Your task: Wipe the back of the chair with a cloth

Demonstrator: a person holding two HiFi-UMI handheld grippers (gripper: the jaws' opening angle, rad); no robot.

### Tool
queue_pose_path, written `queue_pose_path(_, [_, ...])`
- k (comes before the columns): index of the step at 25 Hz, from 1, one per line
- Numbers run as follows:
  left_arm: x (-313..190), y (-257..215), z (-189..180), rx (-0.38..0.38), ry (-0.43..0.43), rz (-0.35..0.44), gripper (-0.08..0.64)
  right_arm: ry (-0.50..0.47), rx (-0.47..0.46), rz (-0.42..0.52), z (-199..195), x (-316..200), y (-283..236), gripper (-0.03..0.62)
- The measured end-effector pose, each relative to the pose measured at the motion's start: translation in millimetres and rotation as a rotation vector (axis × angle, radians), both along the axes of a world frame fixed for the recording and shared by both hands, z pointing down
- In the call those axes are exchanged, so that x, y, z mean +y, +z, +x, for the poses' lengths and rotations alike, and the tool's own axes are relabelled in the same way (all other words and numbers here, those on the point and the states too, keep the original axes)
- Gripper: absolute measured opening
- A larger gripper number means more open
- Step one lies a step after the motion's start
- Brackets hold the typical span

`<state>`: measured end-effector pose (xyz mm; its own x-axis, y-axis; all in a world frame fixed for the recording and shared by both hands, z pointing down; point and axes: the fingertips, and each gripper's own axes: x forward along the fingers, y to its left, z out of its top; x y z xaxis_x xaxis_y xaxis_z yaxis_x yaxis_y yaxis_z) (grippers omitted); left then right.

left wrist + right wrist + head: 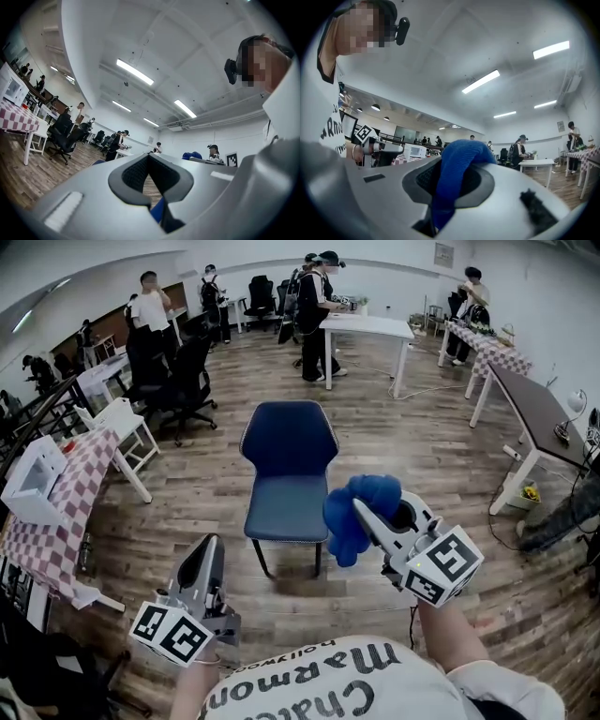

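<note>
Open office — white desks [367, 326], swivel chairs [183, 381]

open floor [403, 474] around chair [289, 451], table [539, 409] well right

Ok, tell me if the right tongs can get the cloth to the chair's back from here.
Probably yes. The right tongs grip the blue cloth, and only floor lies between them and the chair. Its backrest faces them unobstructed; the rear side would need a reach over.

Left gripper [149, 160]: fingers [133, 174] meet at tips, empty; wooden floor [28, 173] beyond.
</note>
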<state>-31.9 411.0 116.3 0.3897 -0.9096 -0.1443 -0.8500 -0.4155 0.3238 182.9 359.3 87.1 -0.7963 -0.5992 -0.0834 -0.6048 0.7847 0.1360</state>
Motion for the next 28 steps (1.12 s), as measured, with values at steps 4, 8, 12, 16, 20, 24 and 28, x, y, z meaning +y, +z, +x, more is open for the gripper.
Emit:
queue_pose_path(4, [-27,0,7,0.0,0.001,-0.013,0.009,-0.017,-0.032,-0.011,4,-20,2,0.064])
queue_pose_path(8, [-49,3,10,-0.006,0.013,-0.022,0.008,-0.028,-0.084,-0.038,8,-40,10,0.064])
queue_pose_path(12, [-59,4,13,0.009,0.0,-0.018,0.008,-0.036,-0.025,-0.023,9,-54,15,0.064])
queue_pose_path(16, [-65,8,8,0.014,-0.017,-0.034,0.009,-0.047,-0.018,-0.044,4,-66,22,0.064])
queue_pose_path(20, [-72,10,0,0.033,-0.027,-0.053,0.009,-0.054,0.013,-0.04,-10,-75,23,0.064])
queue_pose_path(24, [-80,12,-3,0.014,-0.012,-0.053,0.009,-0.054,-0.006,-0.047,-19,-83,24,0.064])
queue_pose_path(28, [-100,17,-11,0.025,-0.002,-0.049,0.009,-0.046,-0.022,-0.059,-25,-94,29,0.064])
